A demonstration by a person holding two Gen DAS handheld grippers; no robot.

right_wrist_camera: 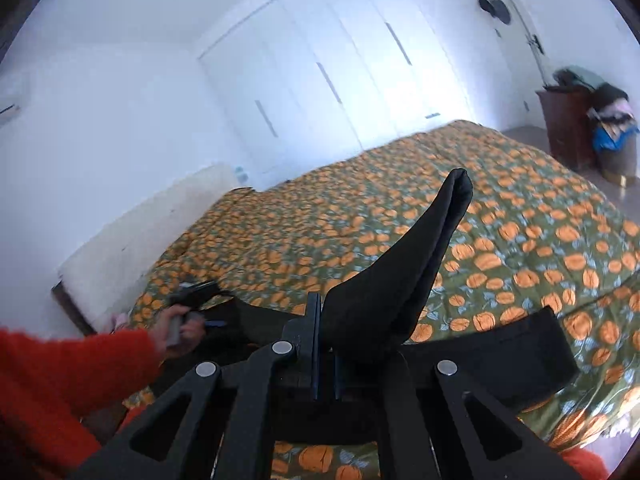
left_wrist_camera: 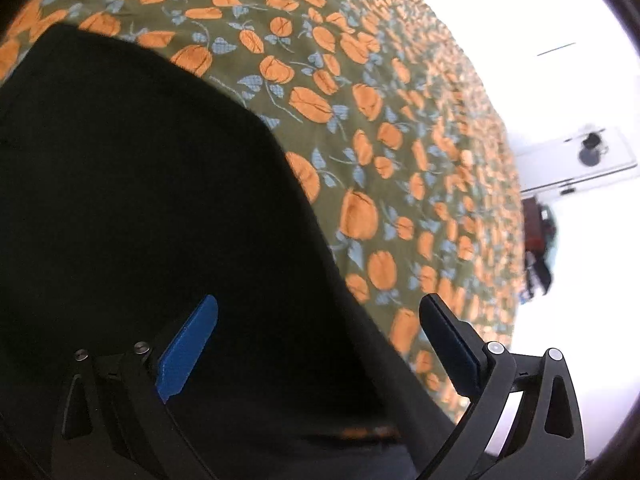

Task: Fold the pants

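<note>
White wardrobe [right_wrist_camera: 320, 80], pumpkin-print bed [right_wrist_camera: 520, 208], dark wooden cabinet [right_wrist_camera: 564, 124]

My black fabric pants [right_wrist_camera: 392, 280] lie on the olive-green quilted bedspread [left_wrist_camera: 400, 128], printed all over with orange pumpkins and pale blue leaves. My left gripper [left_wrist_camera: 318, 320] has black arms and blue finger pads [left_wrist_camera: 188, 352]. My fuzzy sleeve [right_wrist_camera: 68, 368] is red-orange.

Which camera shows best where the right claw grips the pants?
The right wrist view: the right claw is shut on a raised fold of the black pants. The left wrist view shows only flat black fabric under the open left claw.
</note>
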